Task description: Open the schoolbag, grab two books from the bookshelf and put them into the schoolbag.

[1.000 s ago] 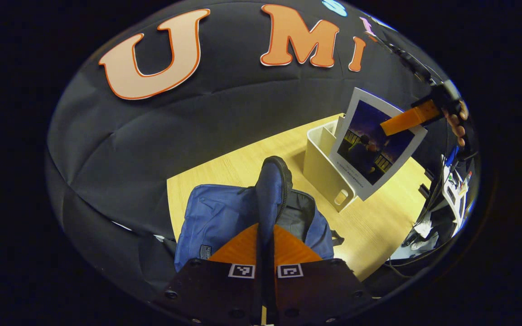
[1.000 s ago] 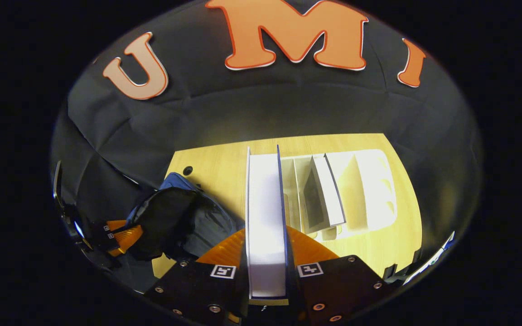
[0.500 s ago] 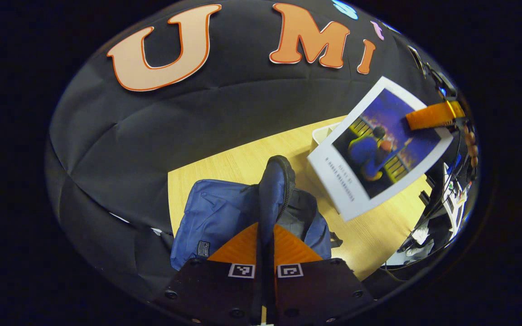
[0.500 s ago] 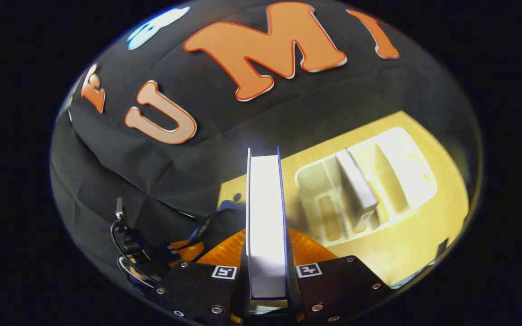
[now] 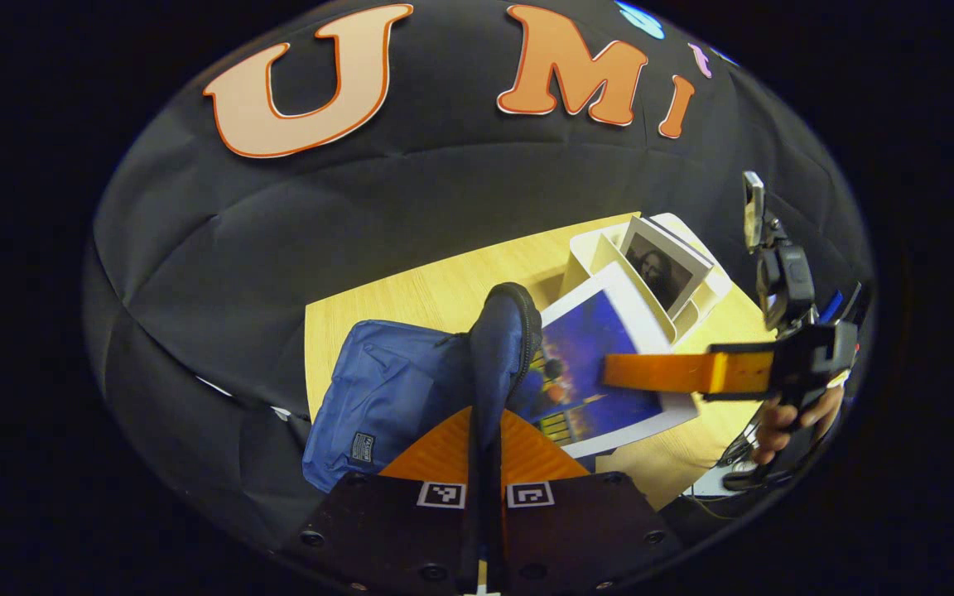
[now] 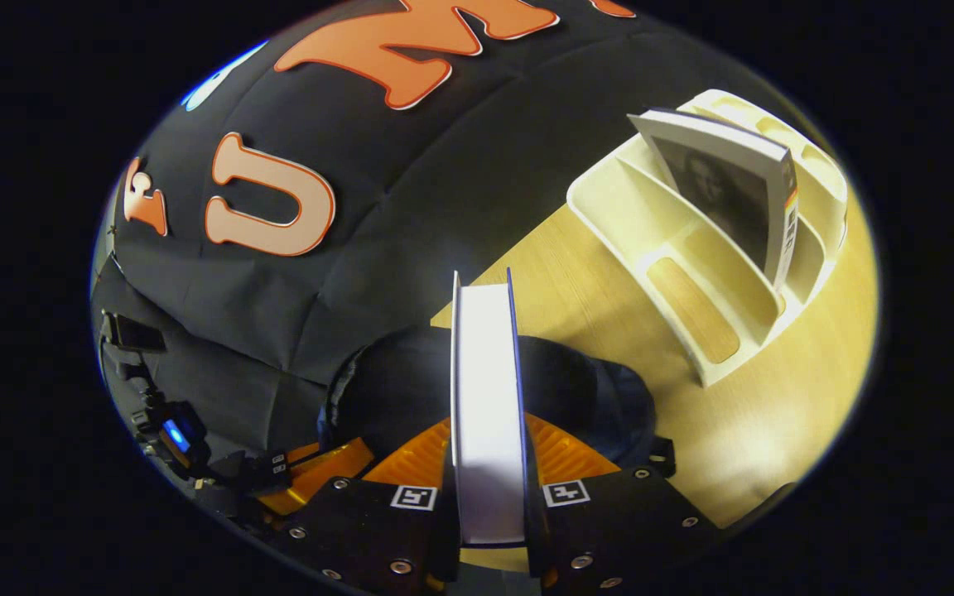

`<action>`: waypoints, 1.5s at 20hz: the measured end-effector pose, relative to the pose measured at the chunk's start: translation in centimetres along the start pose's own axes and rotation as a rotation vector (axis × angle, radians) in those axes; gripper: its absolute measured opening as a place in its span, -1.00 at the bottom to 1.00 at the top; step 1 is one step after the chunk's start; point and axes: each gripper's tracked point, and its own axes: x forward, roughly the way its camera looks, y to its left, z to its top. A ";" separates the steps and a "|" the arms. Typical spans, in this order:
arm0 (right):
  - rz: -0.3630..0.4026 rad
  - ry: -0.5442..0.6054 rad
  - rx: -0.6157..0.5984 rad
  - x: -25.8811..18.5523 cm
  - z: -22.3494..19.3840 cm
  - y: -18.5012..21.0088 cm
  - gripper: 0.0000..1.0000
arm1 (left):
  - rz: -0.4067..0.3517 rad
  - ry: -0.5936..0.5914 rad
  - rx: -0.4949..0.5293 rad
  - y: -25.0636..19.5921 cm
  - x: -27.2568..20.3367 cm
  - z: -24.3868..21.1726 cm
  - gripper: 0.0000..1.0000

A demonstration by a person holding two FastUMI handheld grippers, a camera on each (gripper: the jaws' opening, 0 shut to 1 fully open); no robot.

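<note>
Blue-covered book [image 6: 485, 414] clamped in right tool [image 6: 487, 463] over schoolbag [image 5: 394, 389] mouth; left tool [image 5: 485, 430] pinching flap

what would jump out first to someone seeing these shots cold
First, the book with the blue cover, clamped in the right hand-held gripper and hovering flat over the open mouth of the blue schoolbag on the wooden table. Next, the left hand-held gripper, pinching the bag's flap up. Behind, a white bookshelf holds one book with a portrait cover.

Recording booth, black cloth wall [image 5: 411, 215], wooden table [image 5: 411, 298]
</note>
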 end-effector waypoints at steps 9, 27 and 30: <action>0.062 0.025 0.060 8.2 -5.5 0.0 -0.37 | -0.108 -0.006 -0.048 -1.9 -0.3 -0.9 -0.92; -0.339 -0.011 -0.681 0.5 4.0 -8.7 0.95 | -0.104 0.027 -0.057 -3.5 2.1 -2.9 -0.92; -0.410 -0.046 -0.707 -4.1 8.9 -9.4 0.95 | -0.095 0.031 -0.036 -3.8 2.4 -2.9 -0.92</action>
